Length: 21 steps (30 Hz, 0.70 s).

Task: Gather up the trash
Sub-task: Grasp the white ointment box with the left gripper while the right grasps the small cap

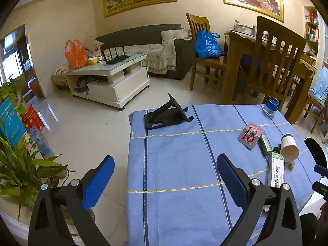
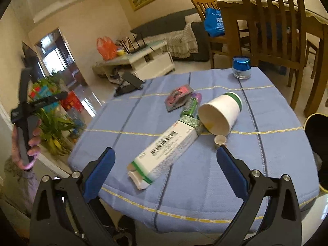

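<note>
On the blue tablecloth lie a long white and green carton (image 2: 164, 149), a tipped paper cup (image 2: 221, 112), a small cap (image 2: 220, 140) and a green box (image 2: 190, 104). My right gripper (image 2: 165, 151) is open just above the table, its blue pads either side of the carton's near end without touching it. My left gripper (image 1: 165, 160) is open and empty over the table's left edge. From there the carton (image 1: 276, 172), cup (image 1: 289, 147) and green box (image 1: 265, 144) lie to its right. A hand holds the left gripper (image 2: 24, 112) at the far left.
A card marked 18 (image 1: 251, 136), a black phone stand (image 1: 168, 114) and a blue-lidded jar (image 1: 270, 106) also sit on the cloth. A black bin (image 2: 317, 149) stands at the table's right side. Potted plants (image 1: 24, 164) are left of the table, wooden chairs (image 1: 274, 61) behind it.
</note>
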Each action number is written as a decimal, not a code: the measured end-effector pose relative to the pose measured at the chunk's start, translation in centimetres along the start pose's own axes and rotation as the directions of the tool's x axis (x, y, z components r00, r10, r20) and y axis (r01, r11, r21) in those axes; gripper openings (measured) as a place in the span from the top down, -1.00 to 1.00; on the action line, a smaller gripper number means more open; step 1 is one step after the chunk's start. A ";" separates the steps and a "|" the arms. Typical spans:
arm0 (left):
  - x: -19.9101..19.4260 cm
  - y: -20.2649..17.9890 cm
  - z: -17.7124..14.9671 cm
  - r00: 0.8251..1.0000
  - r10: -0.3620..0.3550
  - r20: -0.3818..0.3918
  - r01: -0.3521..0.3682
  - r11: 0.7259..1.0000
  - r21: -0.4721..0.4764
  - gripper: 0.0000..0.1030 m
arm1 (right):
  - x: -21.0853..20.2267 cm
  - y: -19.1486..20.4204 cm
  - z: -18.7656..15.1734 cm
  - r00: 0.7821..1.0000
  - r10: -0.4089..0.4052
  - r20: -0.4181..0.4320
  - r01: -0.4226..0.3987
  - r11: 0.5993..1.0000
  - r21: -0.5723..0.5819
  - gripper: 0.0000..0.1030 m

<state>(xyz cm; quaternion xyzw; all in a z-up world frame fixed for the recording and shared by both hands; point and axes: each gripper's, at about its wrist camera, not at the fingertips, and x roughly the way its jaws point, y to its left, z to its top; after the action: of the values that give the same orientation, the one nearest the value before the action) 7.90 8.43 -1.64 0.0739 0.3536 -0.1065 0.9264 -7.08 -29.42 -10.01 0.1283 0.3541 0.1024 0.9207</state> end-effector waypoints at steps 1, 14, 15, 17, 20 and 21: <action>0.1 0.0 0.0 1.000 -0.001 -0.002 0.001 1.000 -0.001 -0.87 | 0.4 0.0 0.0 1.000 0.003 -0.015 -0.003 1.000 0.000 -0.90; 2.3 -6.7 -0.9 0.990 -0.121 -0.079 0.128 0.987 0.094 -0.87 | 7.6 -4.9 1.2 0.936 -0.255 -0.244 0.260 0.966 -0.011 -0.08; 2.6 -7.5 -1.0 0.988 -0.131 -0.087 0.140 0.984 0.107 -0.87 | 8.0 -5.1 1.3 0.932 -0.269 -0.242 0.273 0.962 -0.020 -0.08; 3.2 -9.1 -1.2 0.981 -0.159 -0.113 0.172 0.978 0.120 -0.87 | 9.2 -5.7 1.4 0.920 -0.288 -0.264 0.292 0.956 -0.024 -0.06; 4.1 -11.4 -1.5 0.974 -0.174 -0.144 0.195 0.969 0.152 -0.87 | 10.0 -5.7 1.8 0.923 -0.293 -0.248 0.292 0.955 -0.042 0.57; 4.3 -12.0 -1.6 0.972 -0.177 -0.153 0.202 0.966 0.163 -0.87 | 10.2 -5.7 1.8 0.921 -0.296 -0.253 0.293 0.955 -0.050 0.60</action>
<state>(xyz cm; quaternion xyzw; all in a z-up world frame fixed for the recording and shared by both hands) 6.98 -3.49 -6.45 0.1289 0.4111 -0.2203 0.8751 2.12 -32.27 -16.82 0.0540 0.4852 -0.0195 0.8725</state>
